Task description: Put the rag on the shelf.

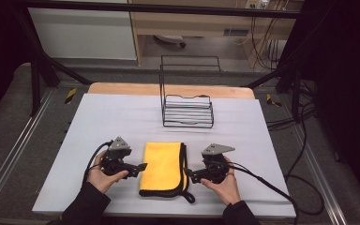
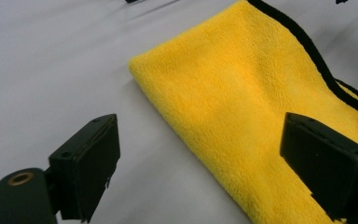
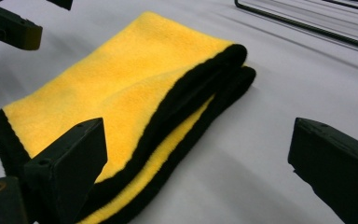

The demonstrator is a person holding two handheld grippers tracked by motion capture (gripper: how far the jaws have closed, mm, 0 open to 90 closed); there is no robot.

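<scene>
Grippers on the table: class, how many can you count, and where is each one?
2. The left gripper is beside the folded yellow cloth on its left; the right gripper is beside it on its right. Both are open, holding nothing.

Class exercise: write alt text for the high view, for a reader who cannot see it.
A folded yellow cloth with black edging lies on a white table between the open left gripper and open right gripper. An empty black wire rack stands farther back.

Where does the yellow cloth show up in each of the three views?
High view: cloth lies folded at lower centre, between the two grippers.
Left gripper view: it runs from top centre to lower right.
Right gripper view: it fills the left and centre.
Shared landmark: its black hem.
</scene>
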